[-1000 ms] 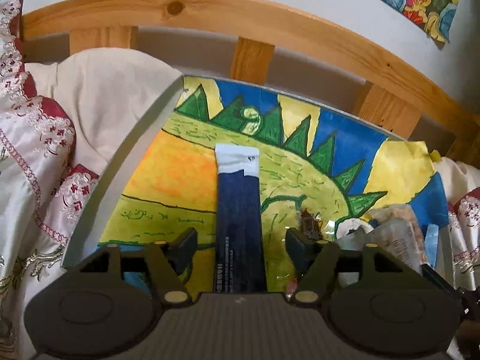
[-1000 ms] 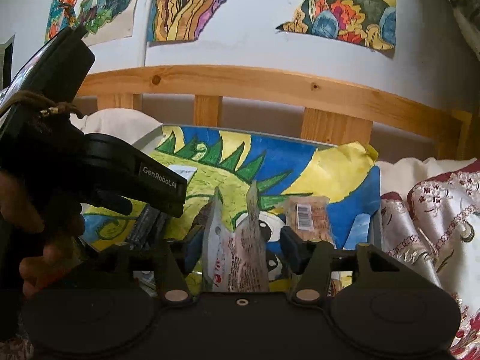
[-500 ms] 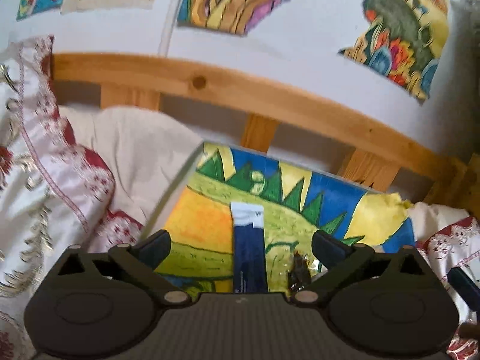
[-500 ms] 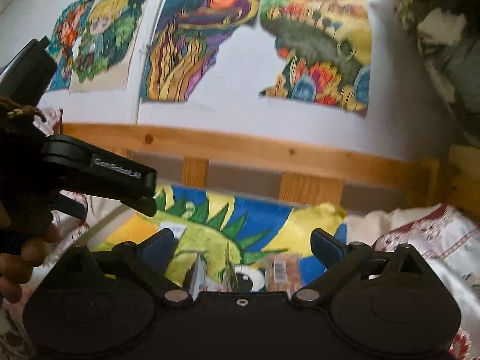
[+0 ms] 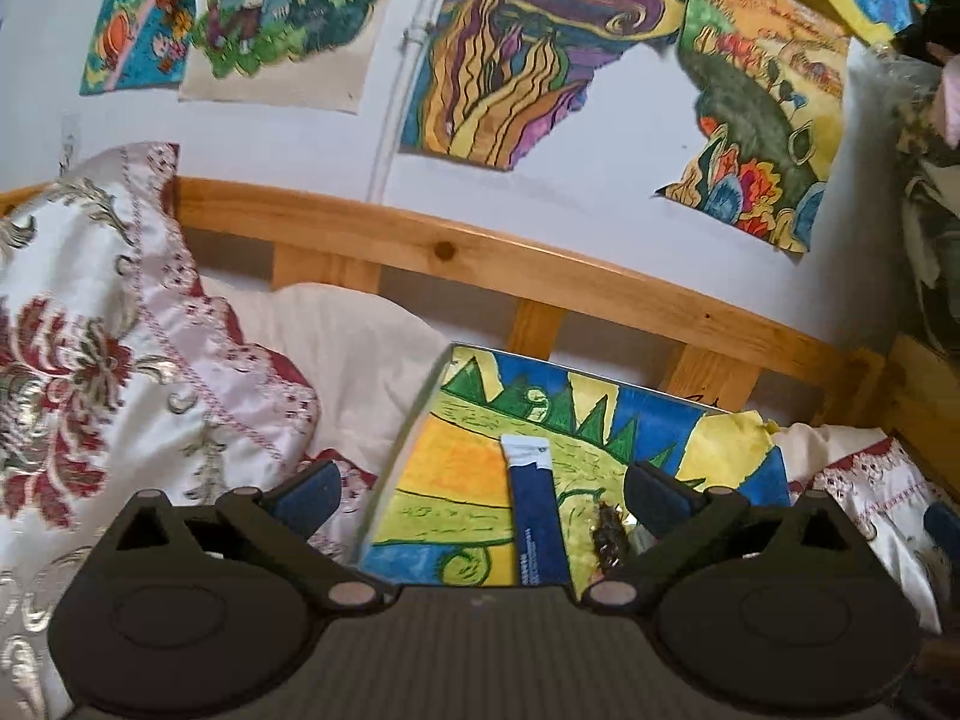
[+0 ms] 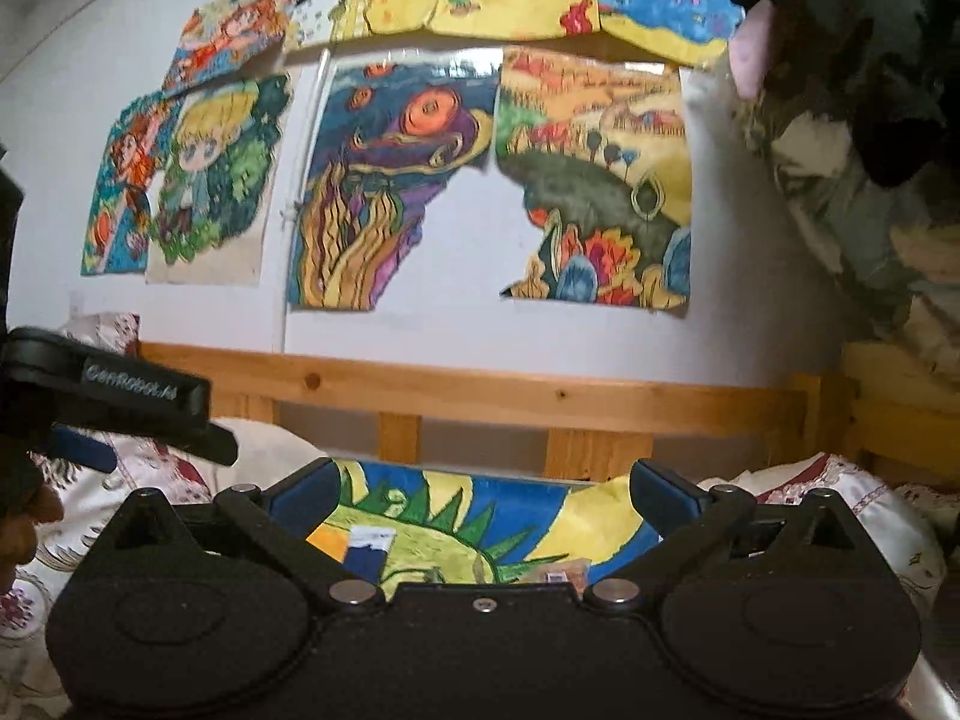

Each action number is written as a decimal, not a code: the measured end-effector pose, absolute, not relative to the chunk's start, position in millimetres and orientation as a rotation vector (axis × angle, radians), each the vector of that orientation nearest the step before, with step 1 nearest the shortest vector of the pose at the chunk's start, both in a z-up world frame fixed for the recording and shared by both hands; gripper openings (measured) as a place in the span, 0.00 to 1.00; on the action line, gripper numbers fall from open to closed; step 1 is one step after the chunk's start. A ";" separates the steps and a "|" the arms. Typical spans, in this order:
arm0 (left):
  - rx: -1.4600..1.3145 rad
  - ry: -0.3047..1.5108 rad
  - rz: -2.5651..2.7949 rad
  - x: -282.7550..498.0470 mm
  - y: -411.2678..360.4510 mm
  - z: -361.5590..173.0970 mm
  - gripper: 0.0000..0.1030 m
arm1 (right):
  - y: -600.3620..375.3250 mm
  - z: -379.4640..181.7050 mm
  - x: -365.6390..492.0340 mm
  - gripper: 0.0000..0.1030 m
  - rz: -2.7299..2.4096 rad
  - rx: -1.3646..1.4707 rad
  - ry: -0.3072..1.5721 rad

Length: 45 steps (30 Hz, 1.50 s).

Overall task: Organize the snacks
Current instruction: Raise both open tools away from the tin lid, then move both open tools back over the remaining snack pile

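Satin pillow [image 5: 90, 360] with red flowers fills the far left of our left view, and a plain cream cushion [image 5: 354, 354] sits beside it against the wooden bed rail [image 5: 540, 264]. Moving right, we see the painted board [image 5: 456, 468] with its green, yellow and blue dragon lying on the bed. On it rests a long navy snack packet [image 5: 537, 516] with a white top end, lengthwise toward the rail. Our left gripper [image 5: 480, 489] stands wide, released, holding nothing; the packet lies below and between its blue pads [image 5: 306, 489], touching neither. Just right of the packet is a small dark wrapped snack [image 5: 609, 537], near the right pad.

In our right view, the left gripper's black body [image 6: 120, 396] crosses the left edge. Our right gripper [image 6: 480, 498] is spreading its jaws, with nothing gripped. The board [image 6: 540, 516] shows low between its fingers, the navy packet's white end [image 6: 369, 540] left of centre, and a clear wrapped snack [image 6: 561, 573] farther right, mostly hidden by the gripper body.
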State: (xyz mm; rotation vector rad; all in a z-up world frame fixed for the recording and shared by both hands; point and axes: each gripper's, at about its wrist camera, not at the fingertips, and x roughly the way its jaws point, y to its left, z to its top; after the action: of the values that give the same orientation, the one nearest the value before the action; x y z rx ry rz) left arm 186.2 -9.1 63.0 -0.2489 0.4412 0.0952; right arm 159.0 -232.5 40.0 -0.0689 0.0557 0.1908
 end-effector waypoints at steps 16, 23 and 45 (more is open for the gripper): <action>-0.268 0.454 0.171 101.7 32.9 58.0 0.99 | -211.5 41.0 74.8 0.99 0.245 -0.111 0.068; -0.282 0.516 0.199 79.4 45.5 44.8 0.99 | -208.7 37.0 46.9 0.99 0.263 -0.099 0.116; -0.190 0.705 0.201 55.3 40.1 -5.5 0.99 | -186.9 -7.3 36.8 0.99 0.333 -0.155 0.461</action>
State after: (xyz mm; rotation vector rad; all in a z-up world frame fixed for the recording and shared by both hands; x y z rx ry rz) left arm 55.3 40.1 -5.5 -0.1896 0.7046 0.2012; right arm 36.8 -186.9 -7.3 -0.1549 0.4609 0.3329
